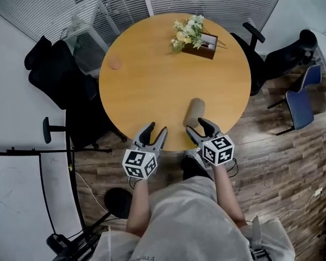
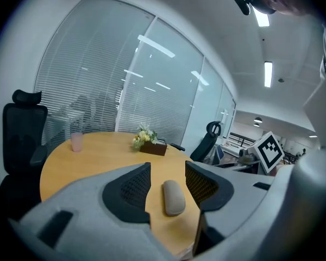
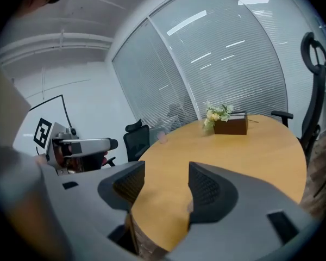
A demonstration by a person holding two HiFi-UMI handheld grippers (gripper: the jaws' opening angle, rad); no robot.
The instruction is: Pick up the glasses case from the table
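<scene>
The glasses case [image 1: 194, 112] is a beige, rounded oblong lying near the front edge of the round wooden table [image 1: 152, 80]. My right gripper [image 1: 200, 125] hovers over the table's edge just short of the case's near end, jaws open and empty. My left gripper [image 1: 156, 129] is beside it to the left, also open with nothing in it. In the left gripper view the case [image 2: 173, 197] lies ahead, framed by the gap of the left gripper [image 2: 167, 179]. In the right gripper view the right gripper [image 3: 165, 182] frames bare tabletop, and its right jaw hides nearly all of the case.
A brown box with flowers [image 1: 198, 39] stands at the table's far side and a pink cup [image 1: 115, 62] at the far left. Black office chairs [image 1: 60, 75] ring the table, with a blue chair [image 1: 301, 102] at the right. Glass walls with blinds stand behind.
</scene>
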